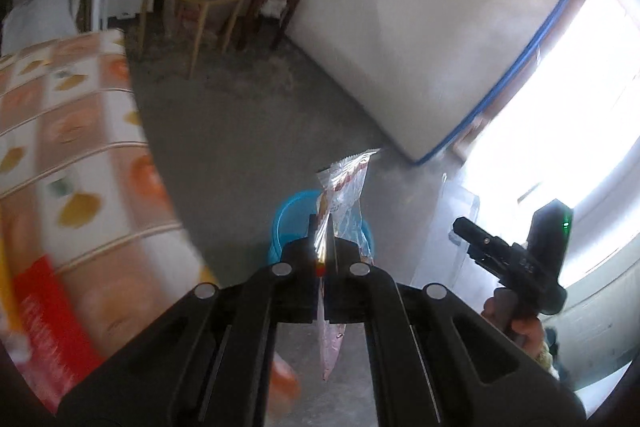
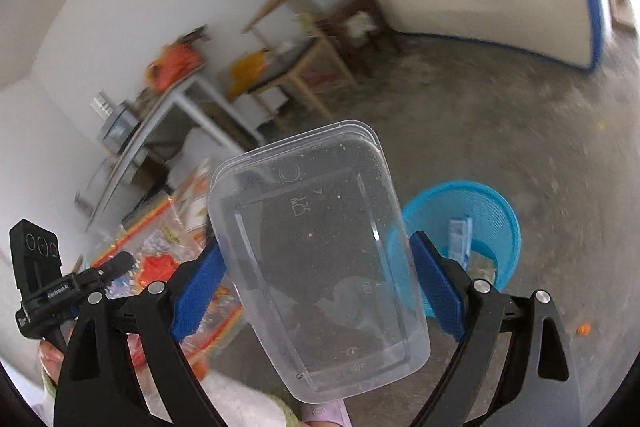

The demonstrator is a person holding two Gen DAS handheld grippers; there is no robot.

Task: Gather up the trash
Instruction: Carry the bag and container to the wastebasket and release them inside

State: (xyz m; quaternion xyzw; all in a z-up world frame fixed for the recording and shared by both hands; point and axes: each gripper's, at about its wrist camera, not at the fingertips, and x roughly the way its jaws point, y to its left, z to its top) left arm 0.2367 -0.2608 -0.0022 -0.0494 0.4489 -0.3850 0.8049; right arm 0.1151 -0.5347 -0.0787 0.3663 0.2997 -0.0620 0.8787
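My left gripper [image 1: 323, 245] is shut on a clear plastic snack wrapper [image 1: 343, 187] with red print, held above a blue mesh trash basket [image 1: 285, 223] on the floor. My right gripper [image 2: 320, 267] is shut on a clear plastic food container [image 2: 316, 247], its blue fingers [image 2: 438, 291] pressing its two long sides. The blue basket [image 2: 492, 219] shows in the right wrist view just right of the container, with a blue and white packet [image 2: 459, 239] inside. The right gripper also shows in the left wrist view [image 1: 516, 259], to the right of the basket.
A table with a fruit-print cloth [image 1: 72, 147] is at the left, with colourful wrappers [image 2: 160, 259] on it. A wooden chair [image 1: 196, 3], a stool and a mattress [image 1: 436, 27] leaning on the wall stand beyond. The floor is grey concrete [image 1: 248, 123].
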